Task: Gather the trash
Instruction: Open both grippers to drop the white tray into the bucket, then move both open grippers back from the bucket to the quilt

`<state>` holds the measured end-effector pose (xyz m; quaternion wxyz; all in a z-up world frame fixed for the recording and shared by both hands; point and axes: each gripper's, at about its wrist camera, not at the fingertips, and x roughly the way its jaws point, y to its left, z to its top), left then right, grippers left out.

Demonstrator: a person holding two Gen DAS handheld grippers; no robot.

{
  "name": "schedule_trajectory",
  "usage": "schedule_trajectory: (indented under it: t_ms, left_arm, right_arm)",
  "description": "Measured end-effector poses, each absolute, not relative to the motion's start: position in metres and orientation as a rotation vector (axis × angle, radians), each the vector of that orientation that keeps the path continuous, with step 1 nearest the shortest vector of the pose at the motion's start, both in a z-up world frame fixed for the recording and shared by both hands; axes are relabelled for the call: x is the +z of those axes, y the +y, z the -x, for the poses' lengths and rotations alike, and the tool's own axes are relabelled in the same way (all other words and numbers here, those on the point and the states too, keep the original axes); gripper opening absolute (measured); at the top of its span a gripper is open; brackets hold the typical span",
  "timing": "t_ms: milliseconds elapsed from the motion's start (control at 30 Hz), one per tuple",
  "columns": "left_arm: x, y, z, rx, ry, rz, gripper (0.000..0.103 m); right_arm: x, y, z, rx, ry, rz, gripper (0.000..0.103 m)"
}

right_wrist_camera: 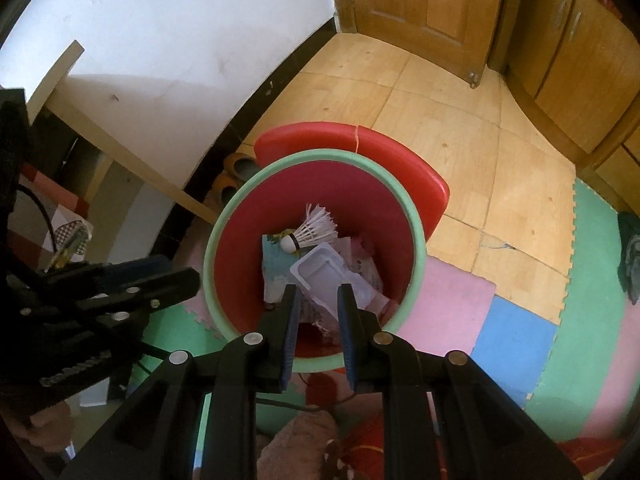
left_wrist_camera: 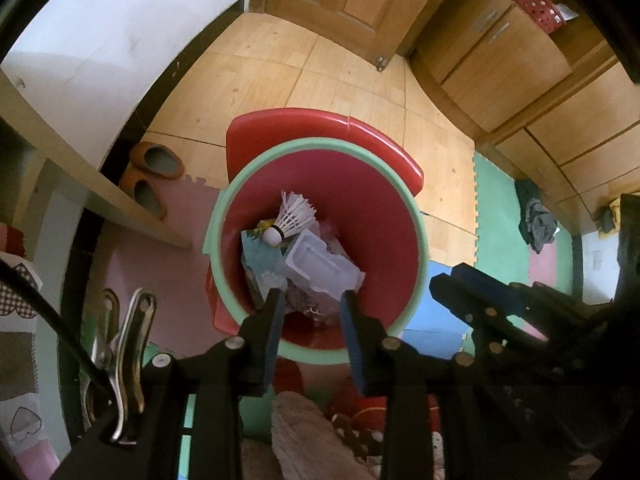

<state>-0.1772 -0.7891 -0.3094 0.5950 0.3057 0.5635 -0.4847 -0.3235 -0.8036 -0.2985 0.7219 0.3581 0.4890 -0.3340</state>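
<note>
Both tools point down over a red bucket (left_wrist_camera: 384, 216) with a green rim. The left tool (left_wrist_camera: 312, 300) and the right tool (right_wrist_camera: 319, 294) each stand slightly parted with nothing between their pads. Below them in the bucket lie a shuttlecock (left_wrist_camera: 290, 218), a clear plastic tray (left_wrist_camera: 320, 266) and paper scraps. Only the left view shows a metal clip (left_wrist_camera: 128, 356) and a red perforated basket (left_wrist_camera: 532, 4).

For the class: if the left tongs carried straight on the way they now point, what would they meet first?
Probably the clear plastic tray lying on top of the trash in the red bin. The left tongs point down into the bin with nothing between the jaws; depth is hard to judge.
</note>
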Motion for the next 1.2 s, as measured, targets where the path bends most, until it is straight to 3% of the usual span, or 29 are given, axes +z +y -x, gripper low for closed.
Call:
schedule_trajectory:
  t_ms: [500, 1200]
  left_arm:
    - [-0.250, -0.771, 0.178, -1.127, 1.255, -0.629, 0.040]
    - [-0.163, -0.724, 0.143, -1.058, 1.170, -0.525, 0.040]
  right_arm:
    - [-0.255, -0.791, 0.321, -0.738, 1.039, -0.758, 0.027]
    - [-0.164, -0.757, 0.282, -0.672, 0.900, -0.671, 0.027]
